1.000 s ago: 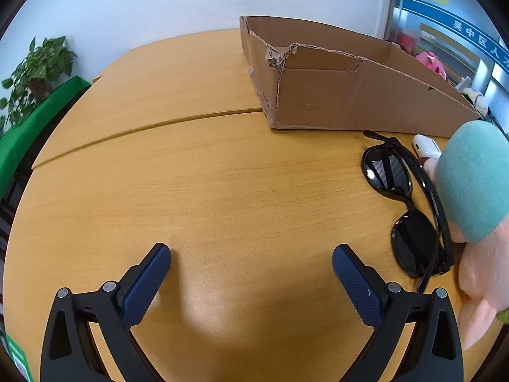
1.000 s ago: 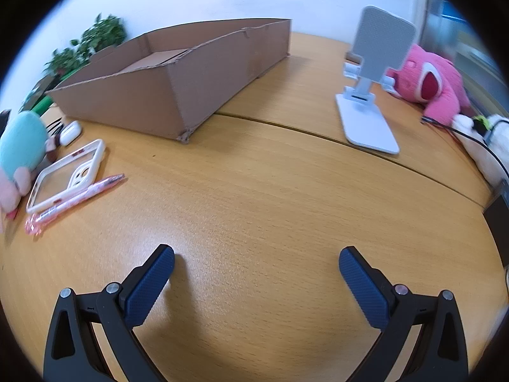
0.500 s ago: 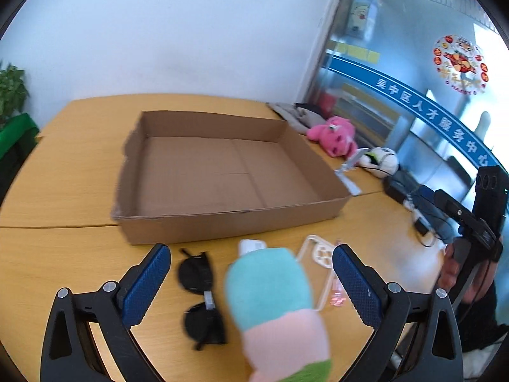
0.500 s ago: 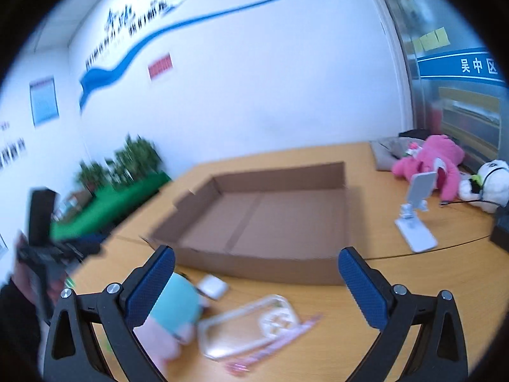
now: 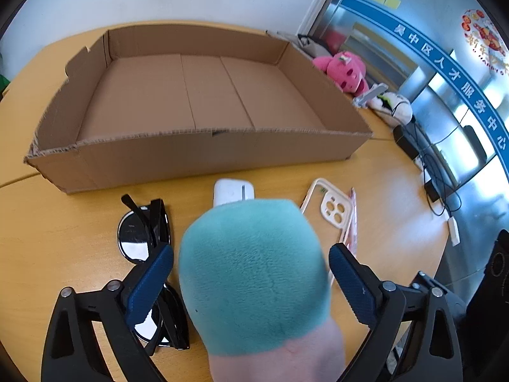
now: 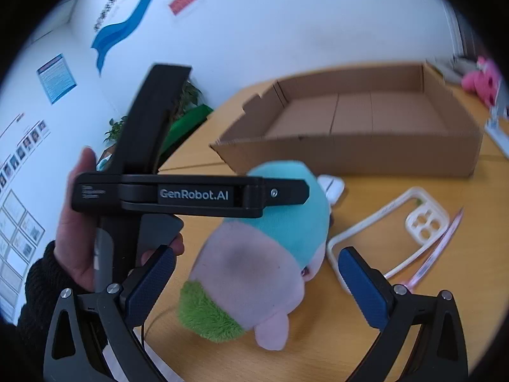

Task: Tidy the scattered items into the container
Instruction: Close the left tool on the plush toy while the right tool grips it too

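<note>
Left wrist view shows the left gripper (image 5: 251,281) with its jaws spread wide on either side of the plush toy (image 5: 254,273), which lies on the table (image 5: 57,232) filling the gap between them, with no contact visible, while the cardboard box (image 5: 197,156) sits empty beyond the fingertips. The toy looks light, soft and squashy, so I judge a squeeze across its teal middle would hold best. It is teal above, pink below with a green tuft; the right gripper (image 6: 256,281) also stands open, the toy between its jaws.
</note>
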